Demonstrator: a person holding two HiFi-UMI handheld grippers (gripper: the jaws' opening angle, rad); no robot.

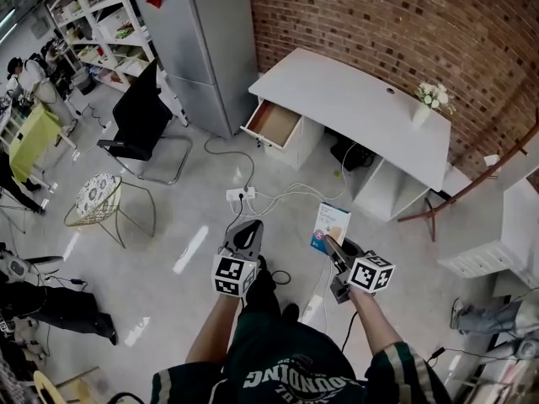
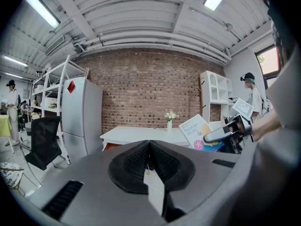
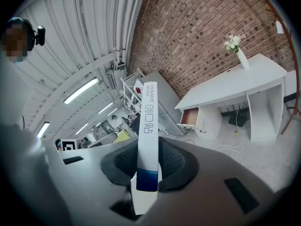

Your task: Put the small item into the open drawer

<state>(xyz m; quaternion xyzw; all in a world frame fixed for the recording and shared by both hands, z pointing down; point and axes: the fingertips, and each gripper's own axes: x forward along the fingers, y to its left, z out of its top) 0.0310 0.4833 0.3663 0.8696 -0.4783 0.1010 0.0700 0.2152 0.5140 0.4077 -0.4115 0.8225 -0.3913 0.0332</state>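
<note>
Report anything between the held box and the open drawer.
Nothing upright. Between the right gripper's flat white-and-blue cardboard box and the white desk's open drawer, only a white power strip and cables lie on the floor.

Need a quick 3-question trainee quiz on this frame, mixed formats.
1. True or false: the right gripper is shut on the box.
2. The drawer of the desk is: A) open B) closed C) taken out.
3. Fill in: the left gripper is shut and holds ____.
Key: 1 true; 2 A; 3 nothing.
</note>
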